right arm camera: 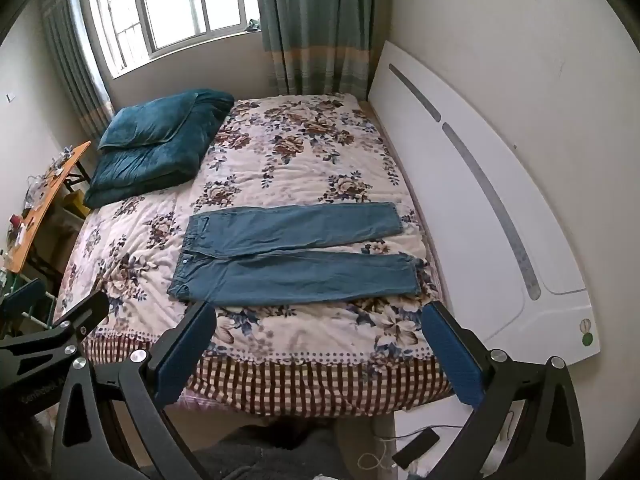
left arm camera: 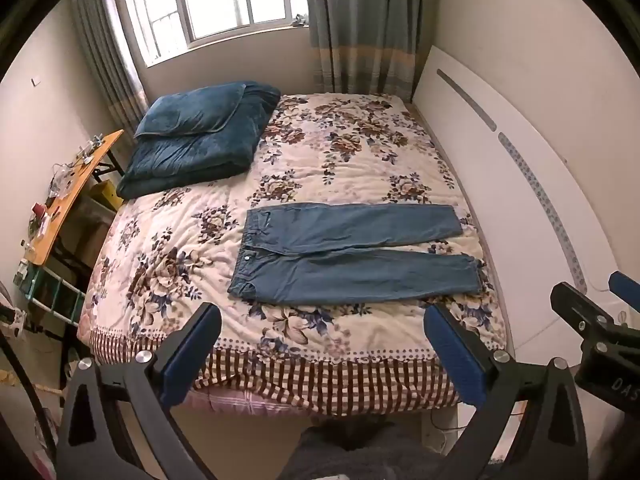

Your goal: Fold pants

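A pair of blue jeans (left arm camera: 352,252) (right arm camera: 292,256) lies flat on the floral bedspread (left arm camera: 340,152) (right arm camera: 288,160), waistband to the left and both legs stretched to the right. My left gripper (left arm camera: 322,314) hovers open above the bed's near edge, short of the jeans, with nothing between its blue pads. My right gripper (right arm camera: 320,312) is likewise open and empty, held back from the jeans' near leg. Part of the right gripper shows at the right edge of the left wrist view, and part of the left gripper at the left edge of the right wrist view.
A folded dark teal quilt with a pillow (left arm camera: 200,136) (right arm camera: 160,140) sits on the bed's far left. A white headboard (left arm camera: 520,184) (right arm camera: 480,184) runs along the right. An orange cluttered table (left arm camera: 68,196) stands left of the bed. A phone and cable (right arm camera: 416,450) lie on the floor.
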The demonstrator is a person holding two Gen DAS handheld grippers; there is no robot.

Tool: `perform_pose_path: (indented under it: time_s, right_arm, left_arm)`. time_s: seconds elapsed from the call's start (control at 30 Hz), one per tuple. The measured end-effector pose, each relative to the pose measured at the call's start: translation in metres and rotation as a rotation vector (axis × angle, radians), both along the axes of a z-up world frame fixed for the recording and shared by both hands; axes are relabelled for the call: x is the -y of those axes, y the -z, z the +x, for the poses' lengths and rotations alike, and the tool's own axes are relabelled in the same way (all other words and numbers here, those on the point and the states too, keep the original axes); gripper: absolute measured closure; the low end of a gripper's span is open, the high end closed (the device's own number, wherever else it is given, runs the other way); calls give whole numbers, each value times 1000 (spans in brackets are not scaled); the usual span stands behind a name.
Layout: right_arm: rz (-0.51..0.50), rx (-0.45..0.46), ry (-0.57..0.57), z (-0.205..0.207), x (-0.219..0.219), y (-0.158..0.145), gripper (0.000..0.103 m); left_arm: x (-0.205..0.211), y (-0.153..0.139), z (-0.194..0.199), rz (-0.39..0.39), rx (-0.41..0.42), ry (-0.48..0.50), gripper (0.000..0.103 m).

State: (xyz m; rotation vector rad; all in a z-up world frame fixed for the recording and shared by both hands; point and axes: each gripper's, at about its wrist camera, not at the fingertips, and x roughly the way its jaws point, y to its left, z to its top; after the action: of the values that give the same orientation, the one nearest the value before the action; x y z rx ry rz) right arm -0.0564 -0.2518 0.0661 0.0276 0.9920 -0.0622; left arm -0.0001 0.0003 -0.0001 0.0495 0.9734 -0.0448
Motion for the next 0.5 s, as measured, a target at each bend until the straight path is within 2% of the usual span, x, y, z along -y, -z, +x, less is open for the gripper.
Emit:
perform_pose_path:
  time_s: [0.5]
  right_arm:
    - [-1, 5, -6, 3, -3, 2, 0]
  left_arm:
    - [-5, 0, 2, 8, 5, 2, 0]
